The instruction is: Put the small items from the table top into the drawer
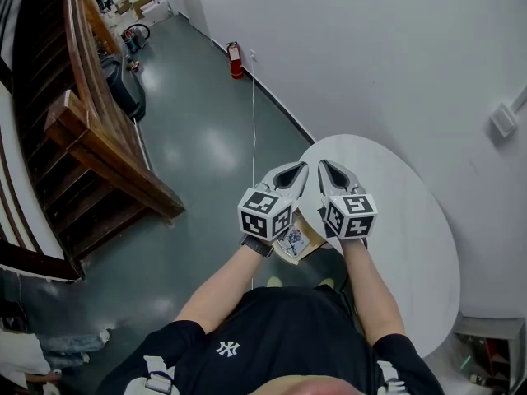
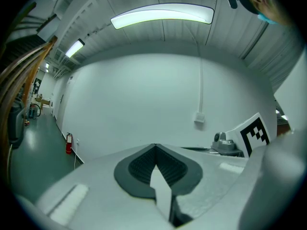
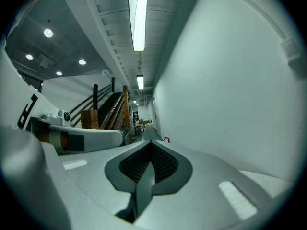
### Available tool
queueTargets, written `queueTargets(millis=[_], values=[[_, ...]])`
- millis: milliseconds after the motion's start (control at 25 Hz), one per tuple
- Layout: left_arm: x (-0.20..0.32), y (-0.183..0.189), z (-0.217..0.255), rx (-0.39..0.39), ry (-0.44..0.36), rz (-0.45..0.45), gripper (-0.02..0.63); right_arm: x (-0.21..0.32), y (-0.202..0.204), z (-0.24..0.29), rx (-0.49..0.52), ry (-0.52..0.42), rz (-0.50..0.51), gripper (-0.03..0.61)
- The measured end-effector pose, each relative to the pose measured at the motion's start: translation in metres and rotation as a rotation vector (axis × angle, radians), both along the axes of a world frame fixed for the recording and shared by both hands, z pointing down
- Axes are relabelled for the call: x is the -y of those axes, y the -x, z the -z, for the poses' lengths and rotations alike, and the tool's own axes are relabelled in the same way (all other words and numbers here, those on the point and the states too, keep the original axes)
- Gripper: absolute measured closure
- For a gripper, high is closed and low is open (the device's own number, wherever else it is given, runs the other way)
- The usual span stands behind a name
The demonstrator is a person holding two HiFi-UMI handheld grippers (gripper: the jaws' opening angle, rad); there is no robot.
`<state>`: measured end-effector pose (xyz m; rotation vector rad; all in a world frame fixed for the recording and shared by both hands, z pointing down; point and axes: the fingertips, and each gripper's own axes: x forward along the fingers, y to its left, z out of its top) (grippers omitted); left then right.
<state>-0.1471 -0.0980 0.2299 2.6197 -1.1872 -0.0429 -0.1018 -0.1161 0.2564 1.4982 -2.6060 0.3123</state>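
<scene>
In the head view, the left gripper point(image 1: 298, 169) and the right gripper point(image 1: 328, 169) are held side by side, close together, above the near edge of a round white table point(image 1: 412, 220), both pointed away from the person. Under the two marker cubes, between the wrists, a shallow tan tray point(image 1: 298, 241) with a printed card in it is seen; it is judged to be the open drawer. It lies below and behind the jaw tips, toward the person, about equally near to either hand. No small items can be made out on the visible table top. In the left gripper view, the left gripper point(image 2: 154, 150) is seen with its jaws together and nothing between them; a white wall and a fire extinguisher point(image 2: 68, 143) lie ahead. In the right gripper view, the right gripper point(image 3: 151, 147) is likewise closed and empty, with a wooden staircase point(image 3: 108, 104) beyond.
</scene>
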Motion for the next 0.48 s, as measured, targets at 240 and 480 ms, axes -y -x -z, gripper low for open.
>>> queueTargets(millis=[240,480], values=[[0.0025,0.0016,0.0002,-0.007,-0.001,0.004,0.612,0.0028,0.0028,-0.0009,-0.001,-0.001,0.004,0.554],[0.0067,0.0045,0.0005,-0.010,-0.003,0.007,0.614,0.0070,0.0058,-0.0023,-0.002,0.000,0.005,0.554]])
